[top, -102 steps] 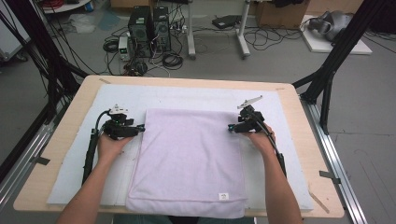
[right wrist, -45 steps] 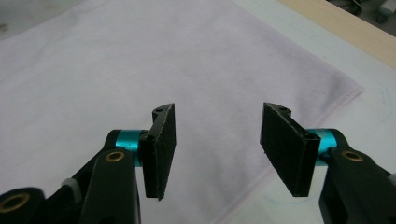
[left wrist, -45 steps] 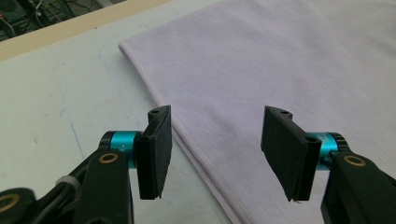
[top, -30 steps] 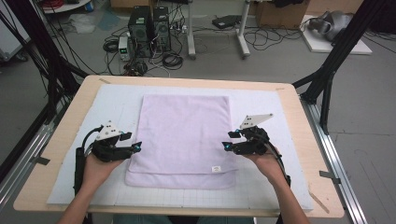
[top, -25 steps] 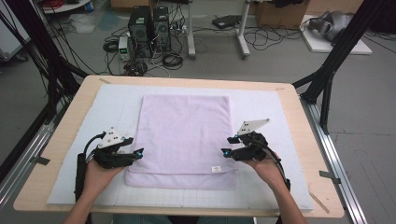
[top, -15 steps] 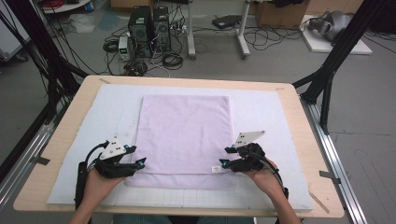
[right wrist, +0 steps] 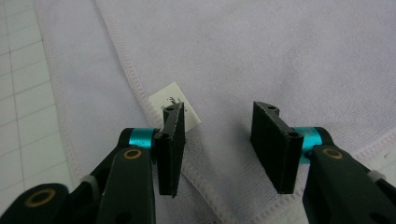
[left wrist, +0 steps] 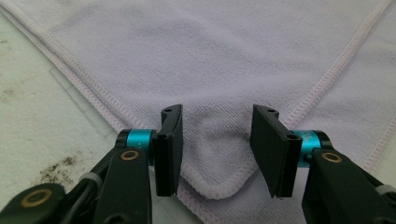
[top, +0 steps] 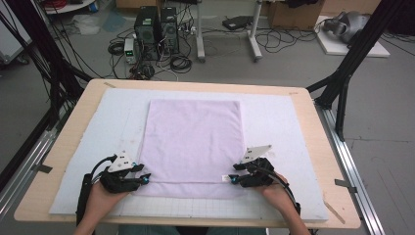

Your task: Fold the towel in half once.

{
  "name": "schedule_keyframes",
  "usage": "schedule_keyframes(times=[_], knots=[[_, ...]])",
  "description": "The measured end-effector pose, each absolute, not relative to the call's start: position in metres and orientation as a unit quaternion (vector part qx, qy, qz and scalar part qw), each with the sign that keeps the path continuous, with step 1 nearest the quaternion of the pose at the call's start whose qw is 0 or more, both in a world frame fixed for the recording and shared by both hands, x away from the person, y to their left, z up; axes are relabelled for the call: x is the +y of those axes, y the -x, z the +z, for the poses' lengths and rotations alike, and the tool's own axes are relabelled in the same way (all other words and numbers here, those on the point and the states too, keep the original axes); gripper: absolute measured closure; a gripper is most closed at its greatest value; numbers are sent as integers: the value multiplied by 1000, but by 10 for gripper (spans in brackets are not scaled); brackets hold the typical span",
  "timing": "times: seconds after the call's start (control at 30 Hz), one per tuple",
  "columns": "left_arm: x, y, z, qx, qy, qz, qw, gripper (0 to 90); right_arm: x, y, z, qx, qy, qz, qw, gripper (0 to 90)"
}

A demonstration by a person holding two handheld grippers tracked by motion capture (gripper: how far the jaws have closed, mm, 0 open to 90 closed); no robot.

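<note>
Towel (top: 193, 142) folds hide lower layers; both grippers' fingers (left wrist: 169, 149) gape.

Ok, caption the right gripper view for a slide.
Open right gripper poised over the towel corner beside its white tag.

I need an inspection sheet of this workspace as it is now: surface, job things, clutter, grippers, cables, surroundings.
Surface: wooden table covered by a pale mat; the mat shows dark stains in the left gripper view.
Job's things: lilac towel, flat on the mat; a white label at its near right corner.
Clutter: nothing seen on the table.
Grippers: left hand-held gripper open, jaws on either side of the towel's near left corner; right hand-held gripper open over the near right corner, beside the label.
Cables: a black cable trails from each gripper.
Surroundings: computer towers and loose floor cables beyond the table.
</note>
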State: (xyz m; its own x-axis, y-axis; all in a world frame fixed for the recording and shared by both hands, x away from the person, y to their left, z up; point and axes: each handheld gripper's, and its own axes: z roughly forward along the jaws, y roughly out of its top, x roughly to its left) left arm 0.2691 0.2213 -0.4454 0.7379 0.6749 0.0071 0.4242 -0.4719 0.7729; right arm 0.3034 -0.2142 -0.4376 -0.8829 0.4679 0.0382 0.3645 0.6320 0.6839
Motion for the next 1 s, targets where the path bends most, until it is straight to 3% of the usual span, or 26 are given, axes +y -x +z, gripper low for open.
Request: schedule_keyframes(times=[0.2, 0.37, 0.5, 0.6, 0.8, 1.0], knots=[[225, -259, -436, 310, -833, 177, 421, 563, -216, -299, -433, 902, -220, 362, 82, 570], [227, -265, -442, 312, -844, 159, 406, 605, -220, -299, -431, 900, -220, 368, 78, 583], [224, -266, -445, 302, -850, 157, 402, 752, -217, -300, -435, 908, -212, 354, 70, 689], [222, -268, -445, 301, -851, 155, 402, 860, -214, -300, -435, 910, -204, 354, 68, 837], [224, -263, -438, 304, -844, 161, 411, 877, -221, -301, -429, 903, -208, 372, 55, 878], [229, -258, -417, 303, -829, 177, 435, 878, -224, -299, -403, 891, -202, 402, 68, 879]])
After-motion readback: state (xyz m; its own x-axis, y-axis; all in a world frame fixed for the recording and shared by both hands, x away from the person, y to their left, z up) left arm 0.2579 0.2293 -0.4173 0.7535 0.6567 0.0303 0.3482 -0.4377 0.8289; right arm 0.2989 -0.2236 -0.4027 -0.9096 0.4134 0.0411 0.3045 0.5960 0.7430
